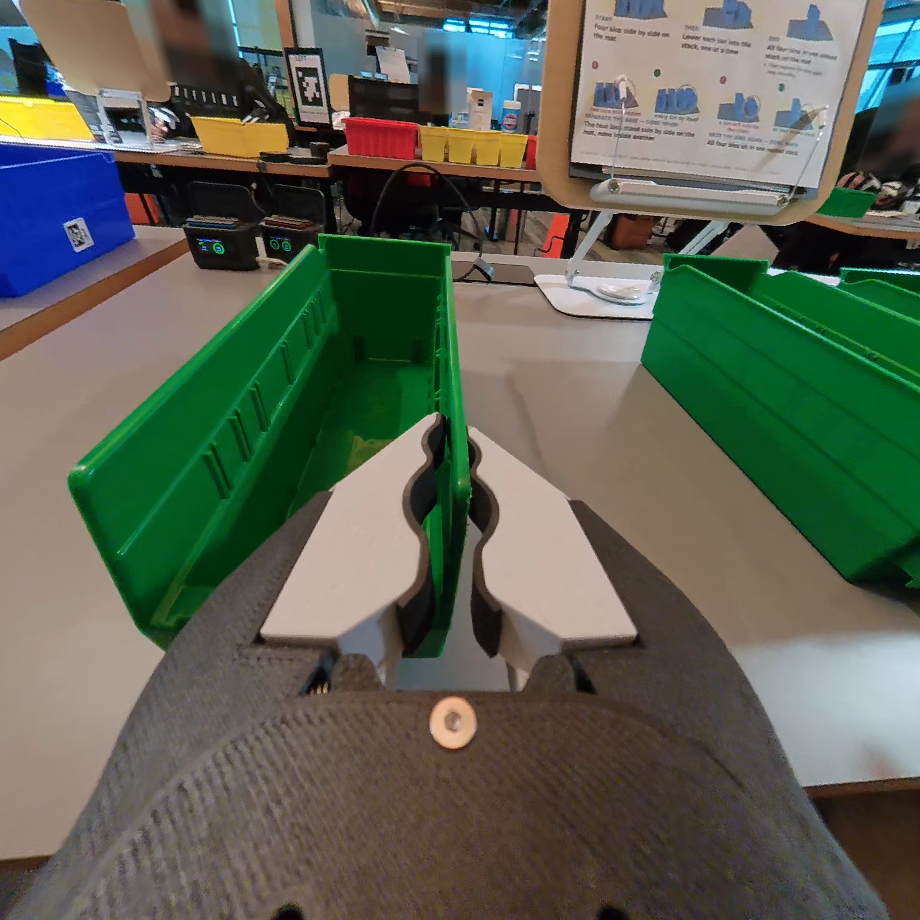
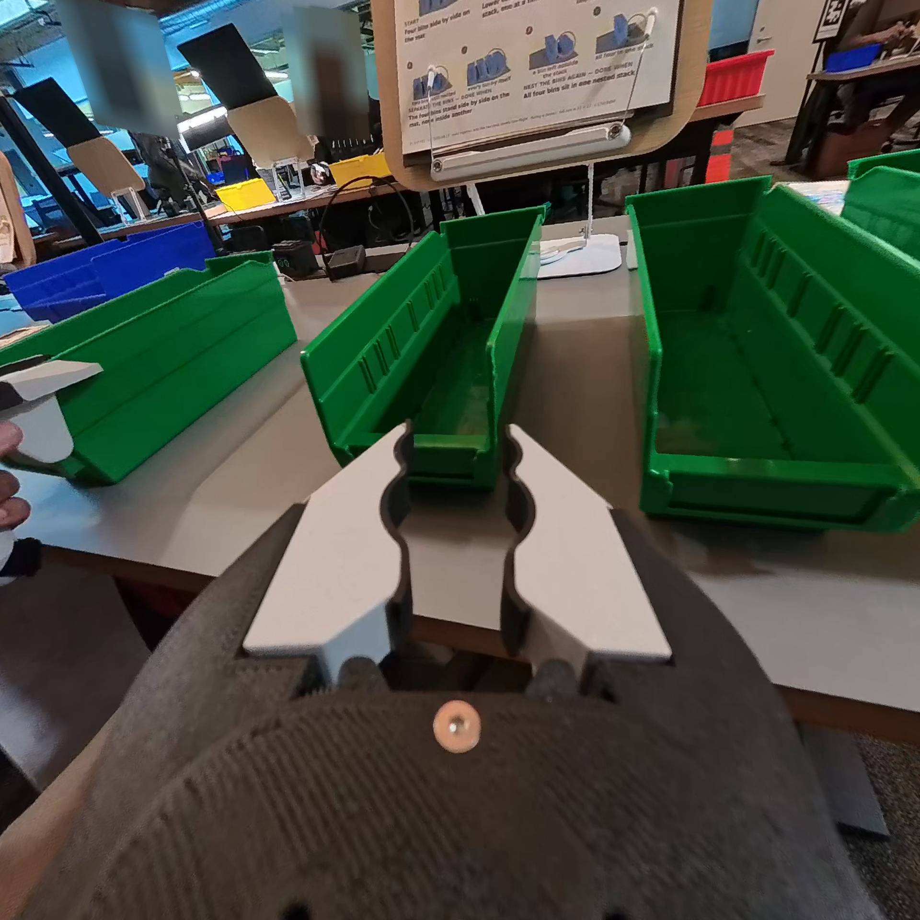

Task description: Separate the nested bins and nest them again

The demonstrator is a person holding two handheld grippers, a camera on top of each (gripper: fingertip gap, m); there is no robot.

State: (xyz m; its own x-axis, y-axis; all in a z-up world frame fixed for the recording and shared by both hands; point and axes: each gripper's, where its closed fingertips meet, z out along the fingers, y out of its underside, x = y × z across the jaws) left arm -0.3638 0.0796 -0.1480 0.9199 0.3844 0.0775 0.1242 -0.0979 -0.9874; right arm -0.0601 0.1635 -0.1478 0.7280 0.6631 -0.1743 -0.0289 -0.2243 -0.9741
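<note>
4 green bins (image 2: 747,388), far-R cut off | L claw (image 1: 455,498) grips bin wall (image 1: 455,478) | R claw (image 2: 458,498) released

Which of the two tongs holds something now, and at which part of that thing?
The left tongs grip the leftmost green bin by its right side wall, near the front, one finger inside and one outside. The right tongs are open and hold nothing.

Your left gripper (image 1: 455,438) straddles right wall of left bin (image 1: 279,423). On table (image 2: 249,478), right of it: middle bin (image 2: 423,348), then right bin (image 2: 756,378), fourth bin (image 2: 886,209) at far right. Your right gripper (image 2: 458,448) sits before middle bin. Stand (image 2: 582,254) behind bins.
</note>
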